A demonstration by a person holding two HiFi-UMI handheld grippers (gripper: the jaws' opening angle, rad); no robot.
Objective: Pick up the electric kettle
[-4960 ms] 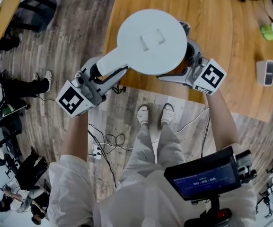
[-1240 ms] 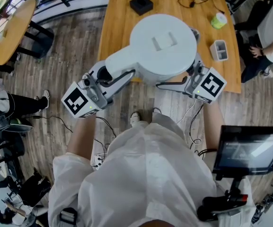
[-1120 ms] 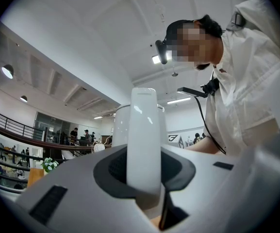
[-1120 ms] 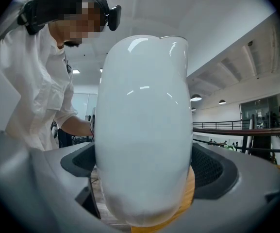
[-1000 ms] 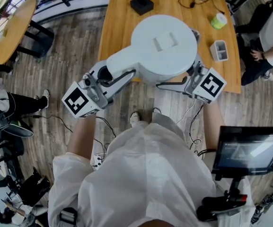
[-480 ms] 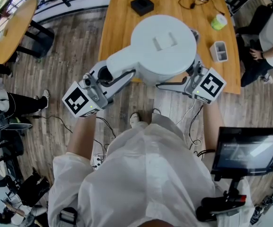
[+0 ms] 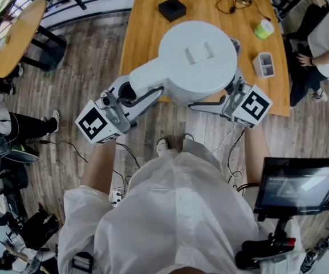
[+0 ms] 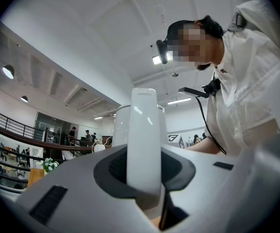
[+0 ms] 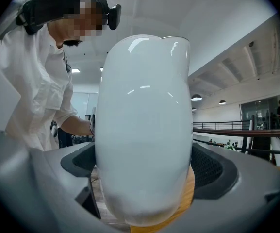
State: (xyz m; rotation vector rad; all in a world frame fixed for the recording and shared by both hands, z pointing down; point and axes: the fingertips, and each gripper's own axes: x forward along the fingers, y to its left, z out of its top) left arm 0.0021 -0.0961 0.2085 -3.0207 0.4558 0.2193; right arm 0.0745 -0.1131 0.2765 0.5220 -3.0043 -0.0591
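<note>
The white electric kettle (image 7: 197, 56) hangs in the air over the near edge of the wooden table (image 7: 144, 21), its round lid facing up. Its handle (image 7: 144, 76) sticks out to the lower left. My left gripper (image 7: 131, 91) is shut on that handle. In the left gripper view the handle (image 8: 142, 135) stands upright between the jaws of the left gripper (image 8: 142, 181). My right gripper (image 7: 226, 93) clamps the kettle's body from the right. In the right gripper view the body (image 9: 142, 125) fills the gap of the right gripper (image 9: 142, 178). The kettle's base is hidden.
On the table lie a black box (image 7: 171, 8), a tangle of cable (image 7: 235, 1), a green object (image 7: 263, 28) and a small white holder (image 7: 264, 63). A person (image 7: 324, 33) sits at the right. A screen on a stand (image 7: 298, 184) is at my lower right. Cables (image 7: 118, 181) trail on the floor.
Over the last second both grippers and the kettle stay still. Five seconds ago I stood closer to the table, with my feet at its edge.
</note>
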